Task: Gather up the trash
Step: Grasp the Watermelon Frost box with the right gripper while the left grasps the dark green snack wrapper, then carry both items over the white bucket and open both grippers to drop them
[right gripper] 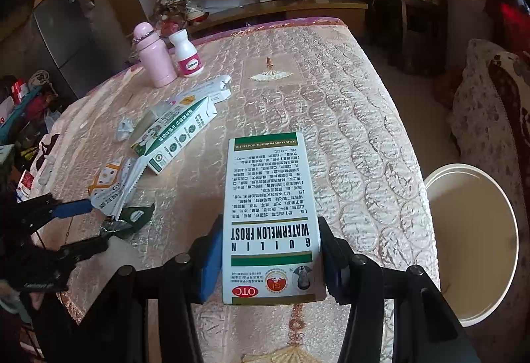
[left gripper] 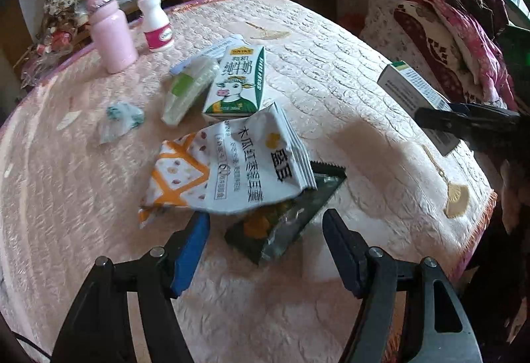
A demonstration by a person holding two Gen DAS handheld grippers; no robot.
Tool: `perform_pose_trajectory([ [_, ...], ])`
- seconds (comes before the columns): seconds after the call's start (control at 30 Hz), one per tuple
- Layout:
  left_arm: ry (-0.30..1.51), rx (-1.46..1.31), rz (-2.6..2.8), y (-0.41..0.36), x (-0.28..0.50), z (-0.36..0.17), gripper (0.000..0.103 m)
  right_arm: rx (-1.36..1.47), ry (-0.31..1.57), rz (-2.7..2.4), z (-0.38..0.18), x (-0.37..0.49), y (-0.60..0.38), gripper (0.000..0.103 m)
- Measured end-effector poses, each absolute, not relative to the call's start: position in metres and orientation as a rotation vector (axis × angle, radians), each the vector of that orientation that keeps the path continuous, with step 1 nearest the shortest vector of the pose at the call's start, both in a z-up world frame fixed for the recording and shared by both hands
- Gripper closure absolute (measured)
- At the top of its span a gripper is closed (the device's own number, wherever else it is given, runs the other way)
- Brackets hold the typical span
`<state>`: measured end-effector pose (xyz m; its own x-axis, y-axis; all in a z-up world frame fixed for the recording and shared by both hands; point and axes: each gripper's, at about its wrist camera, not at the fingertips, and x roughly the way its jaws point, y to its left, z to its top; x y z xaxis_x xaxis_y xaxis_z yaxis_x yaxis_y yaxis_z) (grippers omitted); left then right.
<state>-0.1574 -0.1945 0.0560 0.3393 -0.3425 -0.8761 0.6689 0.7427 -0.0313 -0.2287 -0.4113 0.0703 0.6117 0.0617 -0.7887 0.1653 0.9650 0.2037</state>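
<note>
Left wrist view, left to right: pink bottle (left gripper: 111, 31) and white pill bottle (left gripper: 157, 23) upright at the far left of the table (left gripper: 347, 64), probably not trash. Then a crumpled wrapper (left gripper: 121, 124), a clear plastic pack (left gripper: 190, 88) and a milk carton (left gripper: 237, 81) lying flat in a cluster. Nearer, the white-orange snack pouch (left gripper: 232, 174) overlaps the dark foil wrapper (left gripper: 285, 223).

Left gripper (left gripper: 266, 250): jaws spread apart, nothing pinched. The foil wrapper lies between the 2 fingers, directly ahead and slightly below; no pad touches it as far as I can see. Its long axis runs diagonally, from lower left to upper right, so the jaw line crosses it at a slant. The pouch's lower edge sits just over the blue pad of the left finger.

Right gripper (right gripper: 268, 250): clamped on the medicine box (right gripper: 270, 213), 1 pad on each long side, box axis running straight forward along the fingers. Held above the table, not resting.

Far right in the right wrist view: the white bucket (right gripper: 480, 230) stands on the floor just beyond the table's right edge, to the right of the held box. Likely the trash target.

Key relation: the bucket is on the right hand's side, well apart from the left gripper. Judgement: the right hand must swing right and over the edge to drop; the left needs only to close where it is.
</note>
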Motion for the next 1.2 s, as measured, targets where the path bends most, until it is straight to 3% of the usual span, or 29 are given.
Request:
perform_pose_trajectory([
  [0.13, 1.059, 0.361, -0.701, -0.208, -0.147, 0.049, 0.034, 0.264, 0.916, -0.061, 0.072, -0.228, -0.410, 0.049],
  [0.2, 1.080, 0.349, -0.722, -0.215, -0.145, 0.048, 0.045, 0.262, 0.915, -0.065, 0.073, -0.228, -0.411, 0.049],
  [0.27, 1.091, 0.356, -0.728, -0.223, -0.146, 0.048, 0.077, 0.267, 0.915, -0.072, 0.073, -0.227, -0.412, 0.049],
  [0.37, 1.119, 0.307, -0.733, -0.221, -0.148, 0.051, 0.092, 0.273, 0.911, -0.078, 0.073, -0.228, -0.413, 0.049],
  [0.73, 1.033, 0.207, -0.826, -0.215, -0.185, 0.112, 0.093, 0.278, 0.841, -0.082, 0.096, -0.250, -0.417, 0.049],
  [1.2, 0.976, 0.155, -0.805, -0.298, -0.188, 0.127, 0.093, 0.285, 0.813, -0.187, 0.108, -0.284, -0.457, 0.049],
])
